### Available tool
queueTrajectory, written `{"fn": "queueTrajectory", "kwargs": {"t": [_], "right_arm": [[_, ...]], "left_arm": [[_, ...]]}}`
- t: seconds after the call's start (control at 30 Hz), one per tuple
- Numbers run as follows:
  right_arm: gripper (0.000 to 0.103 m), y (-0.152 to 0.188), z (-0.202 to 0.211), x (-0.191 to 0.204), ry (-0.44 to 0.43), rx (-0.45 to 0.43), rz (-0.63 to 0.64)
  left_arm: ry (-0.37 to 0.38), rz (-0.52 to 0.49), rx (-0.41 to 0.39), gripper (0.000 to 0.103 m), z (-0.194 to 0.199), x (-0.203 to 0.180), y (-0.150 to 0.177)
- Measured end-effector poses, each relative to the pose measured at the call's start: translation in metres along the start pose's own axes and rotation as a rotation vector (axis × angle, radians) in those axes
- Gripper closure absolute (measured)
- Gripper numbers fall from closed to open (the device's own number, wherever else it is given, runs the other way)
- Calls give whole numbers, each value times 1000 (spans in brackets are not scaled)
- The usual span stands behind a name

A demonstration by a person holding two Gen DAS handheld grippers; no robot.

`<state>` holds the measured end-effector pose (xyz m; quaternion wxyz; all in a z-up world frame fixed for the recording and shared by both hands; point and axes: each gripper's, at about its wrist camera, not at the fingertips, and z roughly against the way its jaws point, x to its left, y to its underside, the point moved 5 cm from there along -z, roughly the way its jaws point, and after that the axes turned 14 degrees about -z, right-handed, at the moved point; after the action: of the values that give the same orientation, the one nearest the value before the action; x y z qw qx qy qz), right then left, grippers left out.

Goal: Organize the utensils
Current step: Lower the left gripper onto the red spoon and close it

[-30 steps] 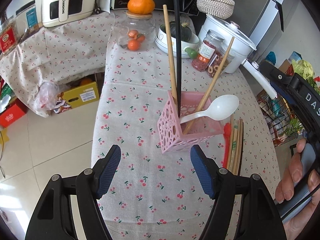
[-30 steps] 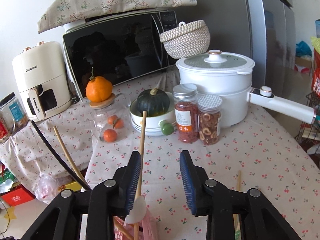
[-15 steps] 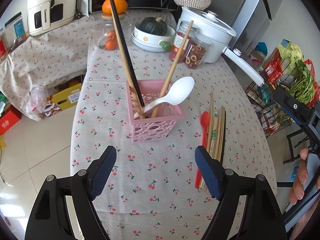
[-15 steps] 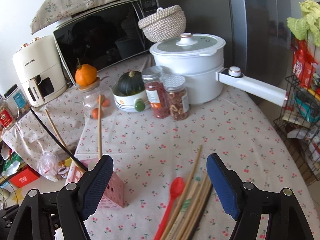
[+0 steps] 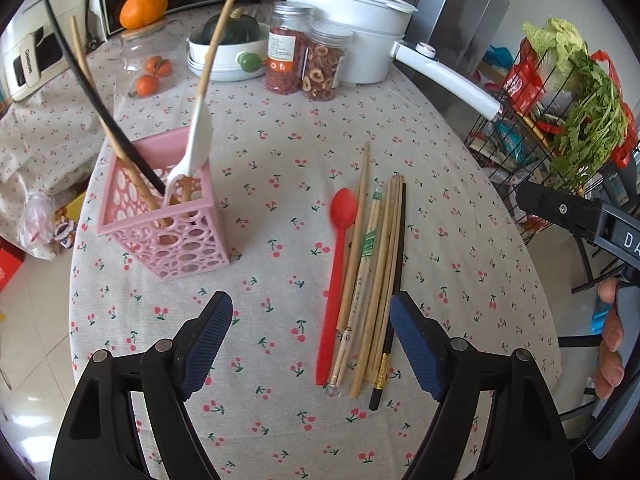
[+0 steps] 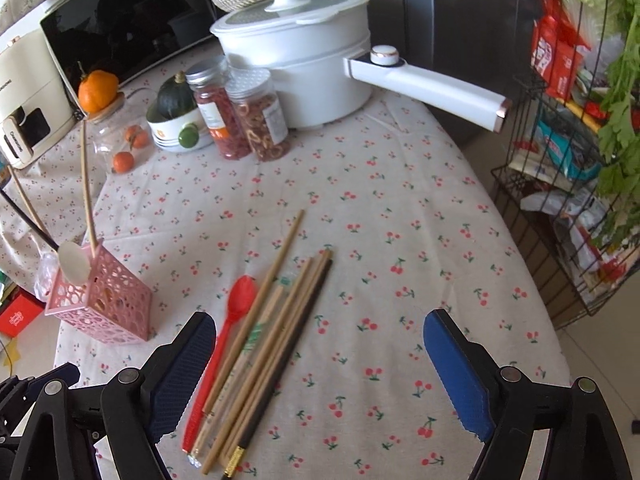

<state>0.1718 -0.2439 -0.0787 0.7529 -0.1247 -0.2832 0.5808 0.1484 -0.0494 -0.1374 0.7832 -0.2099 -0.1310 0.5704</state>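
my right gripper point(image 6: 320, 372) is opening, empty, above the loose chopsticks point(image 6: 276, 332) and red spoon point(image 6: 228, 344); left gripper point(image 5: 310, 344) spread too; pink holder point(image 5: 160, 216) waits beside, probably their destination.

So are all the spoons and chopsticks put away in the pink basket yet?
Not yet. The pink basket already holds the white spoon and three chopsticks. Both grippers, left and right, hold nothing; the right's jaws are opening. The red spoon and chopstick pile remain on the table.
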Motion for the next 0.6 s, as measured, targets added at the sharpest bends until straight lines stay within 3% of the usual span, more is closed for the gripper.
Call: {"fn": "queueTrajectory", "kwargs": {"t": [0.23,0.3,0.37,0.43,0.6], "right_arm": [[14,-9,-33,-36,87,89,-40],[14,-12,-41,-46,105,108,-51],[14,-14,-48,-54,115,129,-67],[14,-16,-54,-61,114,148,-82],[14,-20,-63,-67,116,167,-66]], "left_arm": [[21,-18,74,21,-55,-19,-29],[5,-21,84,30,-69,-19,-38],[-7,-23,109,51,-83,-17,-45],[-7,-16,131,61,-95,-13,-51],[-32,-59,179,74,-113,-10,-56]]}}
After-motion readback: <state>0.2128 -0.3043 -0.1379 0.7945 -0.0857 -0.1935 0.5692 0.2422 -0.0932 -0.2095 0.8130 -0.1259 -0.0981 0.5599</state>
